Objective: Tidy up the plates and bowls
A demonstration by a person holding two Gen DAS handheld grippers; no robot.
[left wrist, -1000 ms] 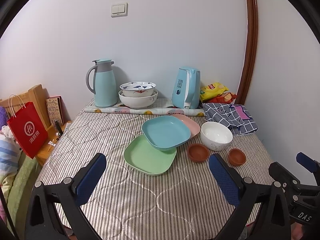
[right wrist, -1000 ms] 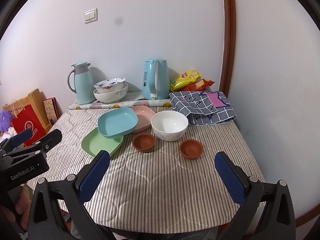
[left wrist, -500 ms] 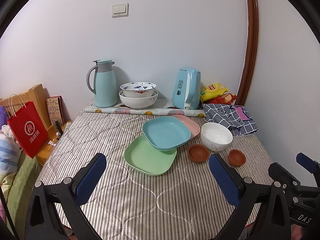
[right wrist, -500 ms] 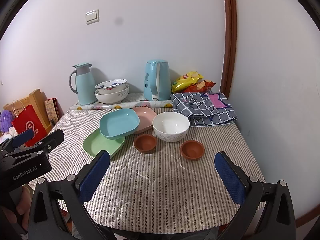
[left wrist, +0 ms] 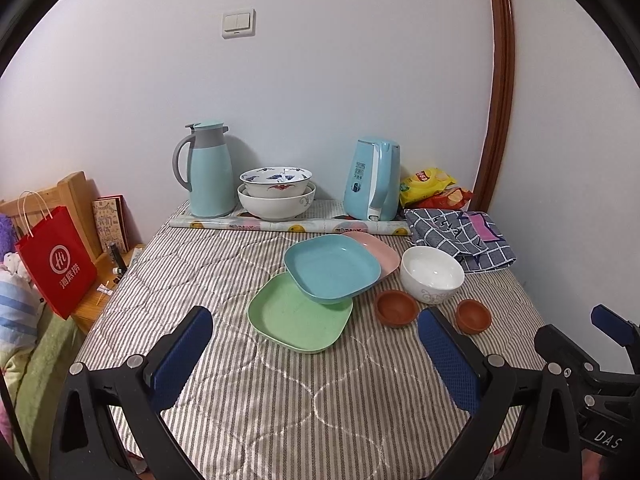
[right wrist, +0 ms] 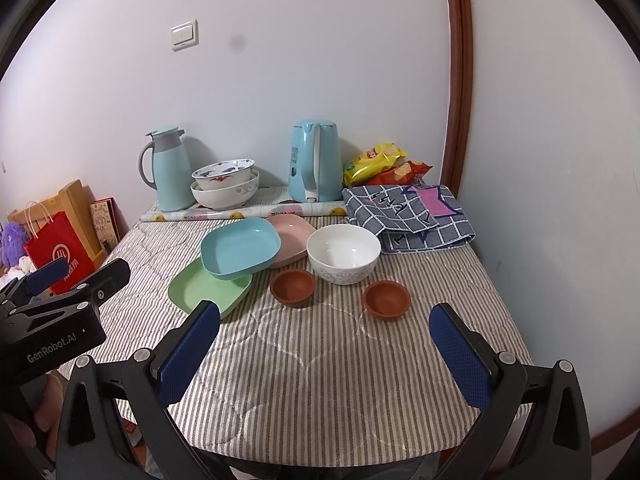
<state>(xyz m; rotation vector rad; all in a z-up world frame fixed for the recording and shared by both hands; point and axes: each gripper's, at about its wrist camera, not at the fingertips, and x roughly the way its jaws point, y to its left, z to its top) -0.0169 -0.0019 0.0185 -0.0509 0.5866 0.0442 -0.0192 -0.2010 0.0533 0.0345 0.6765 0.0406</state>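
Note:
On the striped table, a blue plate (left wrist: 332, 266) (right wrist: 240, 248) lies tilted across a green plate (left wrist: 298, 314) (right wrist: 206, 288) and a pink plate (left wrist: 378, 252) (right wrist: 292, 236). A white bowl (left wrist: 432, 274) (right wrist: 344, 252) stands to their right. Two small brown bowls, one (left wrist: 396, 308) (right wrist: 292, 286) near the plates and one (left wrist: 474, 316) (right wrist: 386, 298) further right, sit in front. My left gripper (left wrist: 314, 354) and right gripper (right wrist: 324, 350) are open and empty, held above the table's near part, short of the dishes.
At the back stand a blue thermos jug (left wrist: 210, 170), two stacked patterned bowls (left wrist: 276, 196), a blue kettle (left wrist: 374, 184), snack bags (left wrist: 432, 188) and a folded checked cloth (left wrist: 460, 236). A red bag (left wrist: 56, 262) stands left of the table. A wall is close on the right.
Both grippers have edged slightly forward and the views have shifted a little. Nothing on the table has moved.

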